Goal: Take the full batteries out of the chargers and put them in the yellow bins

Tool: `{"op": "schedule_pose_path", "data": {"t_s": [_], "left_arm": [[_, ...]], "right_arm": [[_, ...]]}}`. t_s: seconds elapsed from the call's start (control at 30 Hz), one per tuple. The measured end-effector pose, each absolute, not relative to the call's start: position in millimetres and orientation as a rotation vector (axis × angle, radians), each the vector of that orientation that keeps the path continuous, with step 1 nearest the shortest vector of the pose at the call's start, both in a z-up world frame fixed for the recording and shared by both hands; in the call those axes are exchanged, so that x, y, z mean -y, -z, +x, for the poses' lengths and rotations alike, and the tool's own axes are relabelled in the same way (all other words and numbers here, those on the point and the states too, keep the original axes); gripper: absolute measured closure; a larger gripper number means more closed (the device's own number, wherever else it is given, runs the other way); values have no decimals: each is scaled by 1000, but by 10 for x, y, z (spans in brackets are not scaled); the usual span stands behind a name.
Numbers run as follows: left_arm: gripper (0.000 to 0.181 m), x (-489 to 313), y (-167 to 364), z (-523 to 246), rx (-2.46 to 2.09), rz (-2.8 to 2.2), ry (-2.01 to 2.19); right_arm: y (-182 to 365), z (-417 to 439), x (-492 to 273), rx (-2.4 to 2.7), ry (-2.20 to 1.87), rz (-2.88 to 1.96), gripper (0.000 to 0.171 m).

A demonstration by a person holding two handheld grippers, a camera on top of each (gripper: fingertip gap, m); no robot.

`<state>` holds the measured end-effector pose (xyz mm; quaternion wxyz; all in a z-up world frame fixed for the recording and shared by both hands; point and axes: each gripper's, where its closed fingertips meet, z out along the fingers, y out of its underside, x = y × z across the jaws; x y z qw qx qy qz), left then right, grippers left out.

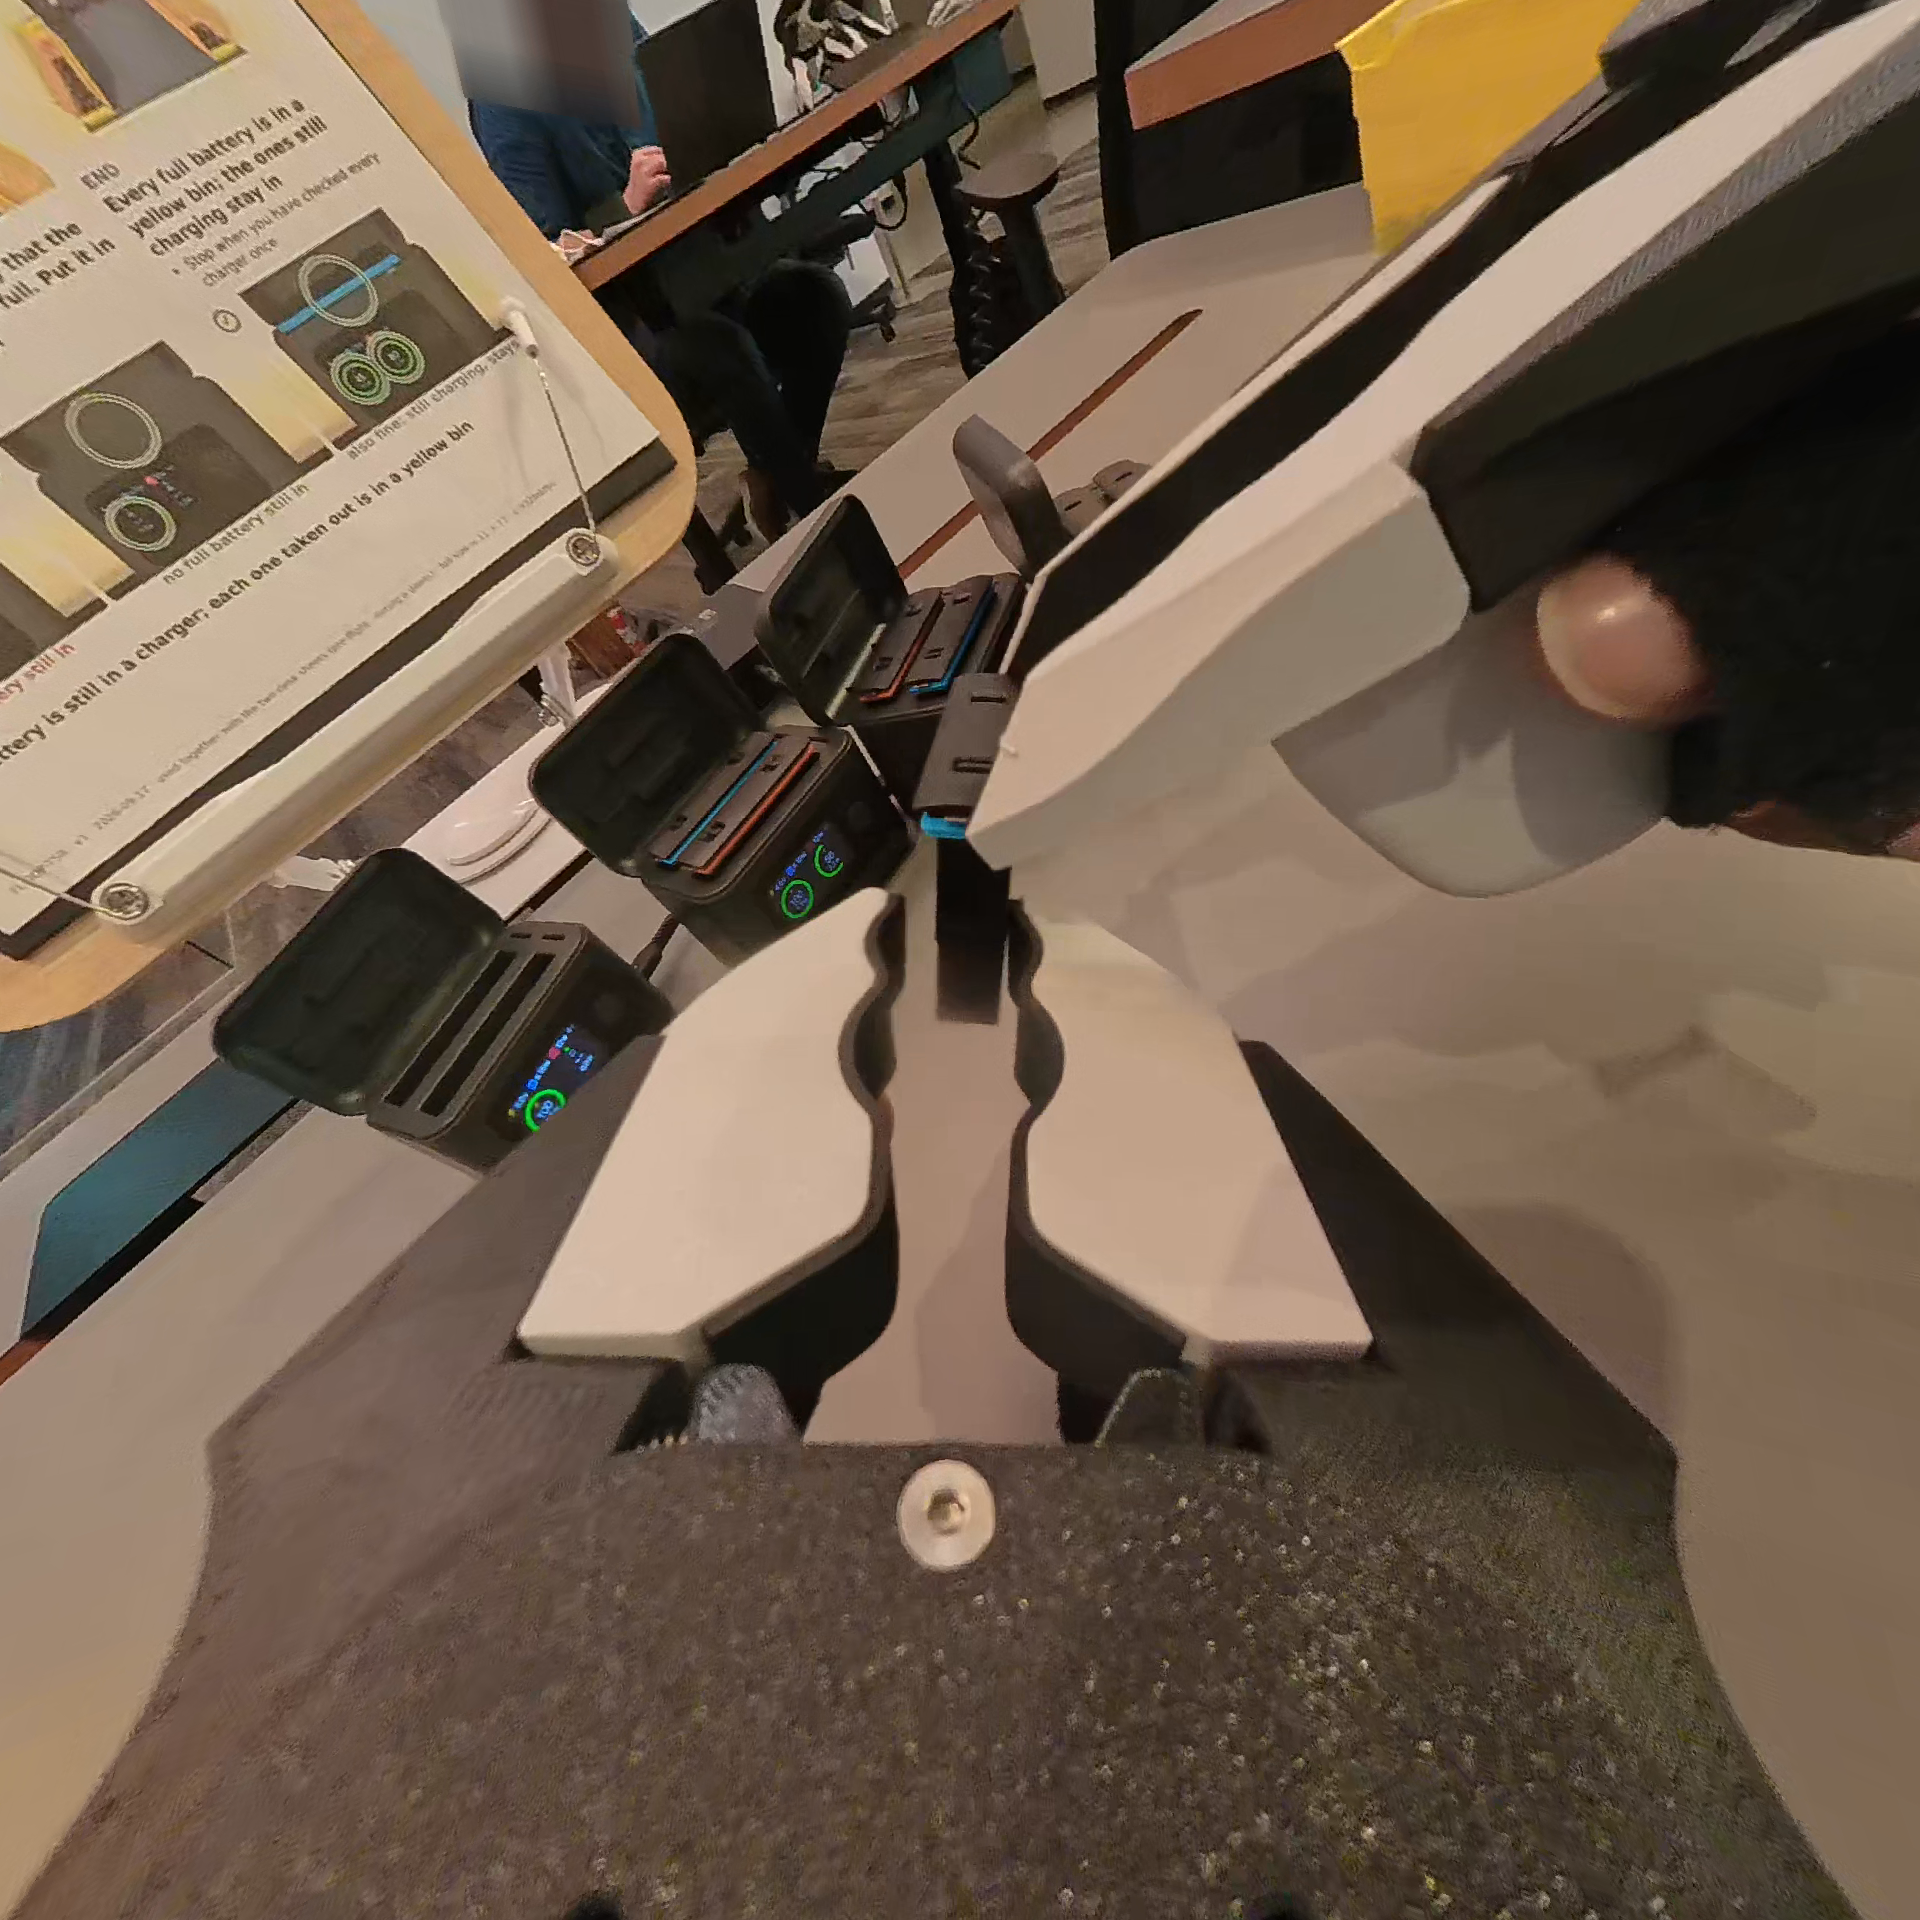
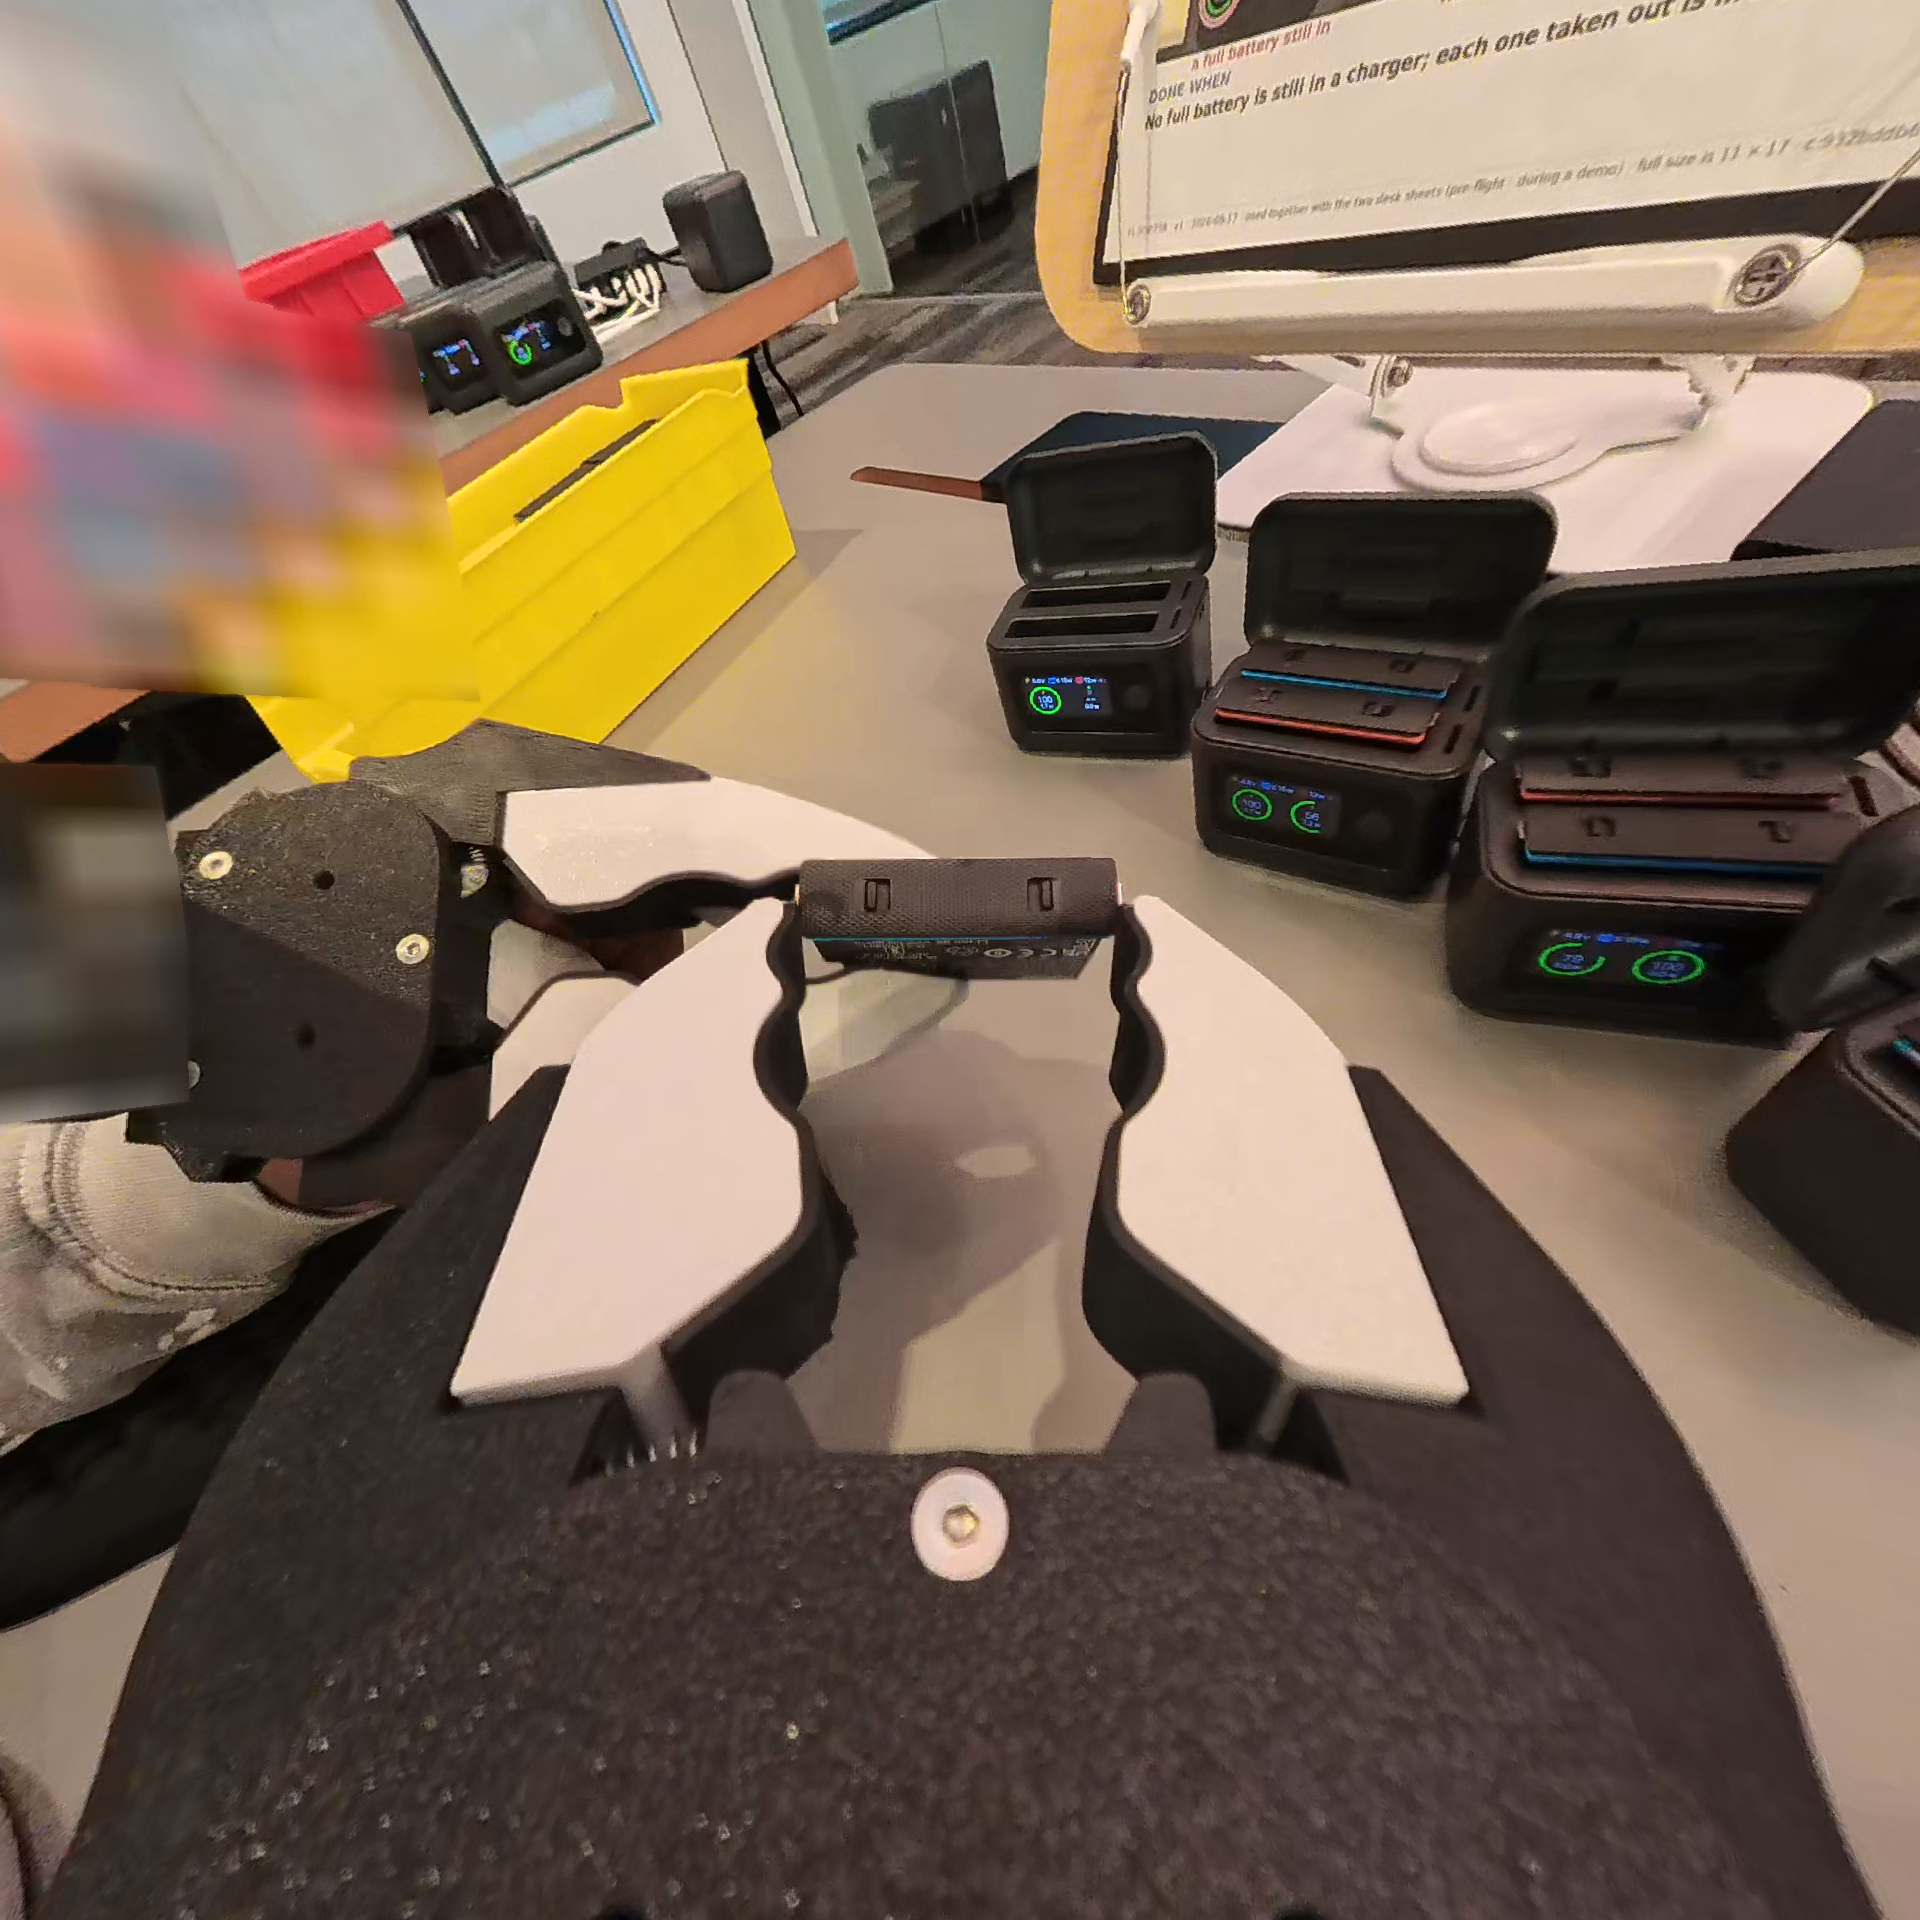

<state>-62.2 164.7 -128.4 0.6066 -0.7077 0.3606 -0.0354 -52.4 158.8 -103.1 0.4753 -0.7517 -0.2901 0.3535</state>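
Batteries were at the centre of both views. In the left wrist view, one black battery with a blue end stood upright above the grey bench, just past the tips of the left gripper. The left jaws stood close together with the battery's lower part between their tips; whether they pressed on it could not be told. The right gripper came in from the right, its white finger lying against the battery, a gloved hand behind it. Farther left stood three black chargers with lids up: the near charger with empty slots, the middle charger and the far charger, both loaded. A yellow bin sat far right.

In the right wrist view, the right gripper had its jaws clamped on the ends of the battery, which lay crosswise above the bench. The left gripper reached in from the left, its white finger meeting the battery's left end. Yellow bins stood far left. To the right, the empty charger stood farthest, then a loaded charger, then another loaded charger nearer right.
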Motion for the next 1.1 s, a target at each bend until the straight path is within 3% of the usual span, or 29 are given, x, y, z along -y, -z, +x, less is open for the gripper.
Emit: {"op": "schedule_pose_path", "data": {"t_s": [0.27,0.53,0.87,0.9,0.93,1.1], "left_arm": [[170,-1578,1343,-582,-910,-1656,178],[170,-1288,1393,-366,-1050,-1646,524],[171,-1085,1494,-218,-1176,-1645,617],[171,-1079,1498,-214,-1181,-1646,619],[171,-1070,1505,-208,-1187,-1646,622],[170,-1038,1501,-160,-1189,-1621,643]], "right_arm": [[1076,-518,-1544,797,-876,-1839,114],[1022,-422,-1285,1440,-734,-1602,113],[1261,-181,-1106,1962,-459,-1497,128],[1278,-182,-1097,1974,-453,-1494,133],[1301,-181,-1082,1987,-449,-1489,149],[1321,-138,-1070,1997,-432,-1473,154]]}}
